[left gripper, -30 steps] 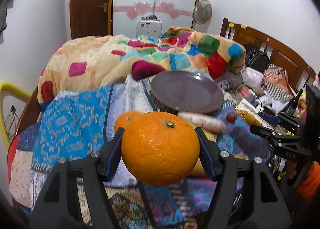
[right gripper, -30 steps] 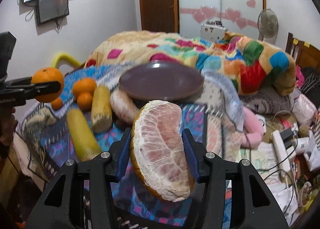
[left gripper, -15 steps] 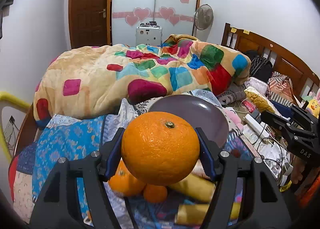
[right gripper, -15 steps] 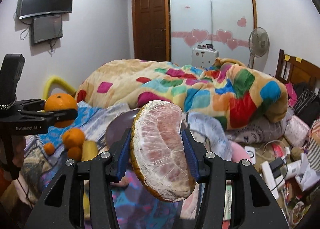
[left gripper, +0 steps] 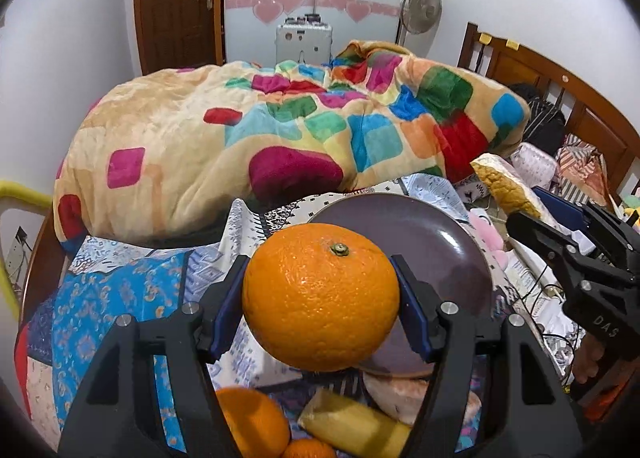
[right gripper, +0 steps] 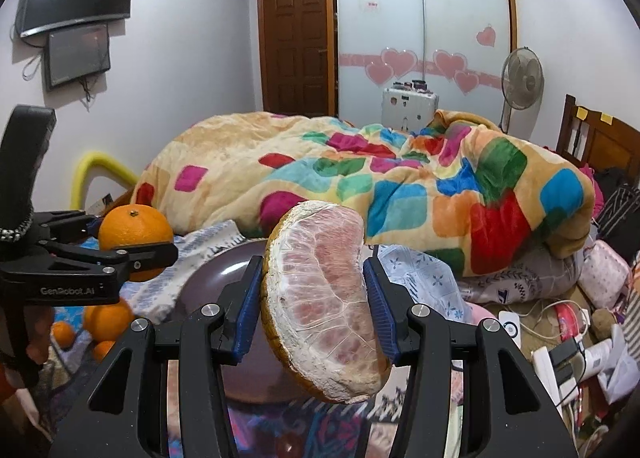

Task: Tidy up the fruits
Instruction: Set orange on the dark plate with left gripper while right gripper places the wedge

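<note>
Plate (left gripper: pixel 436 242) position differs most from a second ago: in the left wrist view the purple dish then sat well beyond and above the held fruit, with loose oranges and yellow pieces between; now it lies directly behind the orange (left gripper: pixel 320 296), and those loose fruits have slid to the bottom edge, a second orange (left gripper: pixel 252 422) and a yellow fruit piece (left gripper: pixel 352 424) among them. Bedspread and patchwork quilt (left gripper: pixel 280 138) fill more of the frame than before, and the wardrobe doors show higher. Left gripper (left gripper: pixel 320 310) pinches the orange between its blue pads, the grip unchanged across the frames; stem scar faces up and slightly toward the far wall, the fruit round with no clear long axis. Right gripper (right gripper: pixel 314 298) clamps the pomelo segment (right gripper: pixel 324 298) by its flat sides, again as before; the segment's long axis runs steeply from upper left to lower right, pale pink flesh toward the camera, rind along the left and lower curve. In the right wrist view the plate (right gripper: pixel 212 278) has dropped from mid-frame to behind the gripper's fingers, partly hidden. Both fruits hang in the air above the patterned cloth (left gripper: pixel 120 298), the orange to the left of the segment, well apart.
</note>
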A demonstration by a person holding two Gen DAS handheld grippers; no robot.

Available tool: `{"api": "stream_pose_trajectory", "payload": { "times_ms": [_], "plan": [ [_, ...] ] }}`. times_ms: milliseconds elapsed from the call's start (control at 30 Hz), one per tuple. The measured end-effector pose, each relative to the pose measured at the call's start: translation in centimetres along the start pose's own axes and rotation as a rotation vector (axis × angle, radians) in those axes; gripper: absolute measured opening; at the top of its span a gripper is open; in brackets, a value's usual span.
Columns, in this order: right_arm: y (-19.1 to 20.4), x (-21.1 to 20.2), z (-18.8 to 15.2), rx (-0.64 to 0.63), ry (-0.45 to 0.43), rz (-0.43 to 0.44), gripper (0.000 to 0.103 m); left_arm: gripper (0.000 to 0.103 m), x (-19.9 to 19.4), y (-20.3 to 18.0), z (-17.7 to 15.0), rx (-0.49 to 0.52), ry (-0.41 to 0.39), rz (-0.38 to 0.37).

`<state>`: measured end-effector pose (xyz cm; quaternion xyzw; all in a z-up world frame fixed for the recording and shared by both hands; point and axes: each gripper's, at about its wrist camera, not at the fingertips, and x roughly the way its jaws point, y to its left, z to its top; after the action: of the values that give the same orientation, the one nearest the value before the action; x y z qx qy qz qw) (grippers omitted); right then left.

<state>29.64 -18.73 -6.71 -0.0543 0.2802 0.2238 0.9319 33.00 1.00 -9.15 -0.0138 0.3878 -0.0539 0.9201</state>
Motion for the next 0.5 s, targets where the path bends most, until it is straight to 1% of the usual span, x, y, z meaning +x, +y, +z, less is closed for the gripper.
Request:
{"api": "stream_pose_trajectory", "payload": {
  "times_ms": [133,267,333,433,500],
  "plan": [
    [-0.6,2.3,0.0,0.002,0.050,-0.004,0.046,0.068,2.1,-0.7,0.8,0.024,0.049,0.020],
    [-1.2,4.7,-0.4,-0.003,0.121,0.000,0.046,0.068,4.1,-1.1,1.4,0.036,0.105,0.014],
    [-1.3,5.7,-0.5,-0.008,0.154,0.009,0.046,0.068,5.2,-1.2,1.8,0.026,0.136,0.005],
    [-1.2,6.9,-0.8,-0.018,0.200,0.020,0.046,0.068,7.0,-1.0,2.0,0.000,0.206,-0.027],
    [-1.1,7.5,-1.0,-0.033,0.225,0.030,0.046,0.068,7.9,-0.9,1.9,-0.013,0.238,-0.032]
  ]
}}
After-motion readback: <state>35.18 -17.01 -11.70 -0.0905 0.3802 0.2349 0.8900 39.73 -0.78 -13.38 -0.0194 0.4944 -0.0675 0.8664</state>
